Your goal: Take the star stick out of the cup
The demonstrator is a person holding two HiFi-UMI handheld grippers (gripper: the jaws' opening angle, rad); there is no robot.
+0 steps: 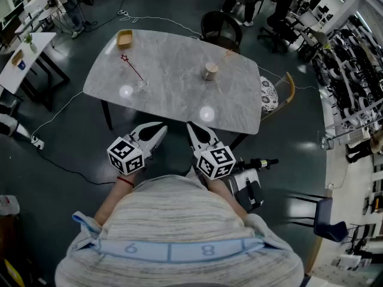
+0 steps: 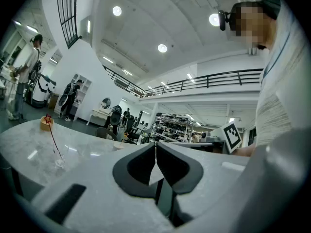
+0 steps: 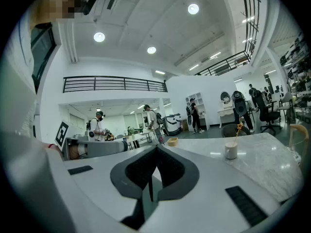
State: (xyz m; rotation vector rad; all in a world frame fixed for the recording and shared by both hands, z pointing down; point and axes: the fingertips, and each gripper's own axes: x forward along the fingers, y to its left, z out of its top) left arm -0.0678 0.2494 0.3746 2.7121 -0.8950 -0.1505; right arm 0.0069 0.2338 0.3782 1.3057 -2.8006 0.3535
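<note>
Left tool [image 1: 159,129] & right tool [image 1: 193,128] both closed tight, pads together, nothing gripped. Held low, close to the body, tips just short of the table's [image 1: 173,103] near edge. Plenty of open room above the top: grey marbled slab w/ rounded corners, glossy, lamp glare in spots, mostly bare. Star stick [image 1: 225,55] w/ orange star leaning in pale cup [image 1: 209,71], upright, right of centre toward the far edge, well apart from both tools. Nothing betw. tools & cup. On the left part, clear glass [image 1: 142,86] w/ red star stick [image 1: 131,67] tilted toward the far-left corner; small wooden tray [image 1: 124,38] at that corner. Dark chair [image 1: 221,27] just behind the far edge; wooden chair w/ patterned cushion [image 1: 270,94] at the right end. Dark shiny floor [image 1: 36,190], white cable [image 1: 57,113] trailing over it at left. Big white hall w/ balcony railing [image 3: 114,84], other people standing farther off.
</note>
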